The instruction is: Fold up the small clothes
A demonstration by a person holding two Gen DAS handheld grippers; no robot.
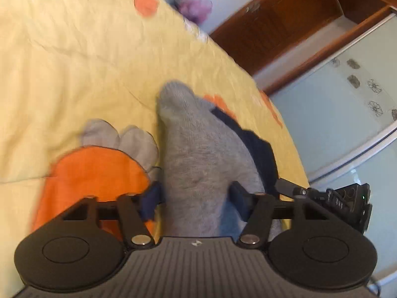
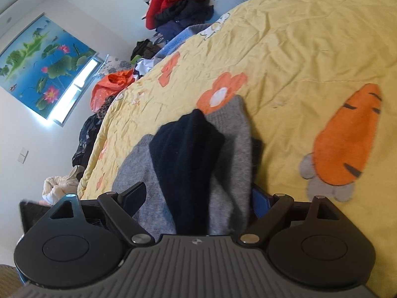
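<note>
While the left wrist view runs along the left gripper (image 1: 197,196), a grey sock (image 1: 196,154) lies lengthwise between its fingers, long axis from 6 o'clock up to a rounded toe end at 12 o'clock. Jaws stand part-way apart, one finger on each flank of the sock; whether the pads press the knit cannot be told. A dark navy sock (image 1: 255,146) shows along the grey sock's 2 o'clock edge. The yellow quilt (image 1: 74,62) bears an orange carrot print (image 1: 94,173) at 9 o'clock. Open room: wide at 10 to 12 o'clock; the bed edge falls away at 3 o'clock toward a wooden cabinet (image 1: 285,19). The other gripper's tip (image 1: 322,196) sits just beside at 3 o'clock.

Right wrist view: the right gripper (image 2: 198,198) has its jaws wide apart, straddling the pile, pads clear of the cloth as far as can be seen. The navy sock (image 2: 188,159) lies on top of the grey sock (image 2: 233,134), both running 6 to 12 o'clock. A flower print (image 2: 220,92) sits at 12 o'clock beyond the tips. Bed edge at 9 o'clock, with heaped clothes (image 2: 178,5) at 11 o'clock. Free quilt lies at 1 to 3 o'clock. Judgement: both grippers are at the near ends; the fold would travel toward 12 o'clock.
</note>
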